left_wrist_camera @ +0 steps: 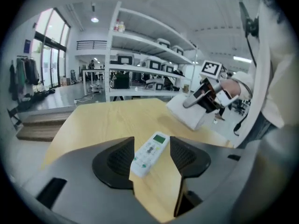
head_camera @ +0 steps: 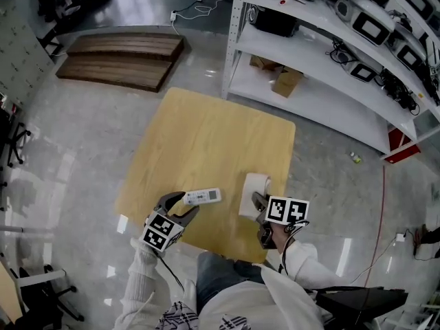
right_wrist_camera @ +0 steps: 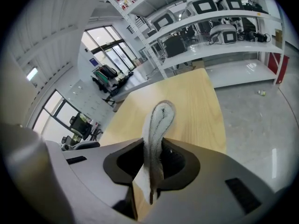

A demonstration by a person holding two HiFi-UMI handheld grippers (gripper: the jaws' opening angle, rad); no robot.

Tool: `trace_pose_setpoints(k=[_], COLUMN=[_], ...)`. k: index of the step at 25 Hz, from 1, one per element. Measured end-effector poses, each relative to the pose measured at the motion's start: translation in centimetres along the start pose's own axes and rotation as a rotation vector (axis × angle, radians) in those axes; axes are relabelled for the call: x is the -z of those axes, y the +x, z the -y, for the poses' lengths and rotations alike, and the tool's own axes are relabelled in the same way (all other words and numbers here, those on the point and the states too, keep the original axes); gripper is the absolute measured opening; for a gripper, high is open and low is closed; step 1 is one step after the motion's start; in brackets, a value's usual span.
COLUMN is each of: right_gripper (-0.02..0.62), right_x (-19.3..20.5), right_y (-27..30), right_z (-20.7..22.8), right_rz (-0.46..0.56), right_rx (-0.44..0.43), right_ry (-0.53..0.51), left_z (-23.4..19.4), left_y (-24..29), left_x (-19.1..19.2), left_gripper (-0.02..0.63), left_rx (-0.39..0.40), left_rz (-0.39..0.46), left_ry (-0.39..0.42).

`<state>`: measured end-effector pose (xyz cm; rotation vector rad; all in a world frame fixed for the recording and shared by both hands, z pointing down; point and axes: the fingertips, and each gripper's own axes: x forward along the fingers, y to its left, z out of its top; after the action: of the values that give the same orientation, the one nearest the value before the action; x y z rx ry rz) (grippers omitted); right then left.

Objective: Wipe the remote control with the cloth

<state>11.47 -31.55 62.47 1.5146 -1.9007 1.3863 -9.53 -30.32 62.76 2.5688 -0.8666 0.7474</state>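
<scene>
I find the light wooden square surface carrying both items. The white folded cloth is held on edge over its near right part; the fingers of the right gripper are closed tight on the fold. The slim white remote control lies flat near the front left. The left gripper has its fingers well apart on either side of it, not clamping it.

The remote control is lying on the table, near its front edge. The cloth is sitting just right of it.
</scene>
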Motion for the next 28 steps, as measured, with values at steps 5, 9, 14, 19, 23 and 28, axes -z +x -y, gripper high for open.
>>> trace_pose_setpoints(k=[5,9,14,19,23,28], right_gripper=[0.089,0.089,0.089,0.089,0.089,0.089], right_x=[-0.6,1.5,5.0,6.6,7.4,9.7], right_y=[-1.4,-2.0,-3.2,-5.2,-7.3,-8.6], right_z=[-4.0,-7.4,-9.2,-10.0,-9.9,-10.3], right_rz=[0.130,0.175,0.159,0.180,0.200,0.219], right_rx=[-0.067,-0.124,-0.195,-0.251,-0.263,-0.273], right_ry=[-0.162,-0.273,-0.331,-0.382,-0.379,-0.396], left_z=[2.8,5.5,9.2,11.3,13.0,14.1], left_y=[-2.1,-2.5,-2.7,-5.0,-6.4,-8.4], left_x=[-4.7,-4.8,-3.2,-3.6,-4.6,-4.4], left_gripper=[0.105,0.003,0.003,0.002,0.003,0.002], left_rx=[-0.121,-0.244,-0.348,-0.416,-0.439,-0.465], left_rz=[0.222,0.256,0.227,0.278,0.302,0.313], left_ry=[-0.163,-0.252,-0.416,-0.480,-0.453,-0.411])
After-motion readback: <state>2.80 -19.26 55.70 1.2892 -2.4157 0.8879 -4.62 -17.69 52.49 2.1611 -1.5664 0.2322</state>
